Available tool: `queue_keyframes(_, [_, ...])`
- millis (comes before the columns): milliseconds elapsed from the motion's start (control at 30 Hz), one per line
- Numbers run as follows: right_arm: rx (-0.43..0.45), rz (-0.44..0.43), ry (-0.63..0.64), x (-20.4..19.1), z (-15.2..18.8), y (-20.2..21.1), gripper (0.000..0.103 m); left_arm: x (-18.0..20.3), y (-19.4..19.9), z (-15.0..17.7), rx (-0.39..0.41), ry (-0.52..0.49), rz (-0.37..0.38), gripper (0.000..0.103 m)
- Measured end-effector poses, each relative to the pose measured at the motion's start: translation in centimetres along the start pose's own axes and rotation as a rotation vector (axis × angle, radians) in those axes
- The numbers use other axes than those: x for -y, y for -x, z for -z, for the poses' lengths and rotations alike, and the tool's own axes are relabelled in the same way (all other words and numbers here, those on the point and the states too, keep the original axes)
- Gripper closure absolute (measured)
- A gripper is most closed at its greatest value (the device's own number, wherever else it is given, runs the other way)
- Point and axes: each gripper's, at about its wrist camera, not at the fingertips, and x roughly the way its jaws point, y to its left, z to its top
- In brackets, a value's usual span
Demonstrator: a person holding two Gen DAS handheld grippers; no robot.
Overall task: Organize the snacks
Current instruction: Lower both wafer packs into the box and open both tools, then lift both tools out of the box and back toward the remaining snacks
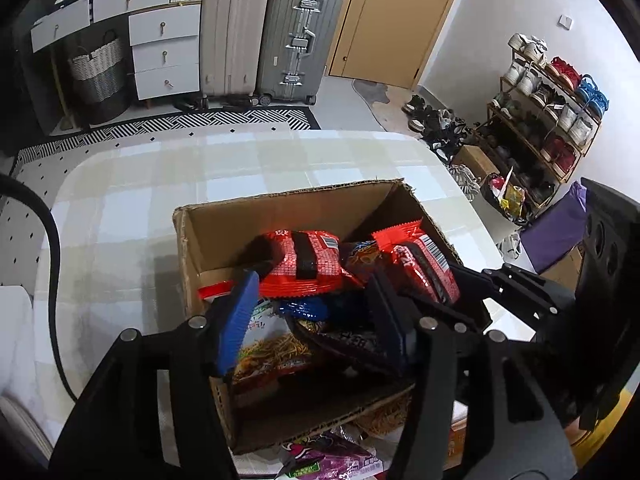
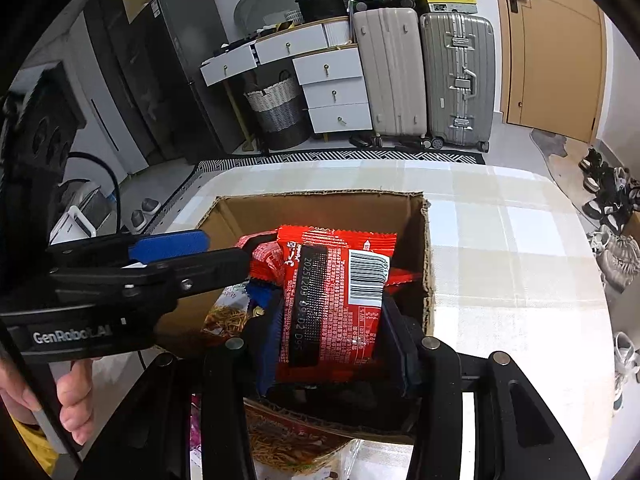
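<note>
The cardboard box (image 2: 427, 240) stood open-topped on the table (image 2: 500, 240), which was covered with a pale checked cloth. Several snack packets lay piled inside the box.

Right gripper (image 2: 332, 344): the jaws were closed on a red packet (image 2: 332, 300), which was held upright, barcode side up, over the near half of the box. Both pads pressed against the packet's sides.

Left gripper (image 1: 312, 316): the jaws stood partly apart above the box contents, with nothing pinched between them. Packets showed in the gap between the blue pads (image 1: 238, 320), but the pads were clear of them. In the right wrist view this gripper reached in from the left, its tips at the box's near-left edge, close beside the held packet; whether they touched it could not be determined.

Box contents, left wrist view: another red packet (image 1: 304, 264) lay on top towards the rear, a noodle-print packet (image 1: 268, 348) sat at the near-left, and a dark blue packet (image 1: 304, 308) lay between them.

A purple packet (image 1: 332, 456) lay on the table outside the box, against its near wall.

A hand (image 2: 76, 396) was visible at the lower left of the right wrist view, gripping the handle of the left gripper.
</note>
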Motion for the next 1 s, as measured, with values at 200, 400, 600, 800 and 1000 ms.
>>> queue_keyframes(200, [-0.012,0.022,0.018,-0.5,-0.2,0.3,0.056,-0.1,2.0,0.2,0.02,0.022,0.009,0.044])
queue_keyframes(400, [0.018,0.041,0.043,-1.5,-0.1,1.7,0.053,-0.1,4.1,0.7,0.029,0.028,0.006,0.041])
queue_keyframes(600, [0.046,0.04,0.034,-1.8,0.5,3.8,0.053,0.1,6.8,2.0,0.046,0.035,0.01,0.038])
queue_keyframes(800, [0.073,0.043,0.019,-2.0,2.2,7.0,0.035,1.4,11.1,4.5,0.095,0.061,0.015,0.023])
queue_keyframes(1000, [0.158,0.07,0.029,-3.1,4.4,12.0,0.018,3.6,17.2,7.8,0.173,0.052,0.01,0.019])
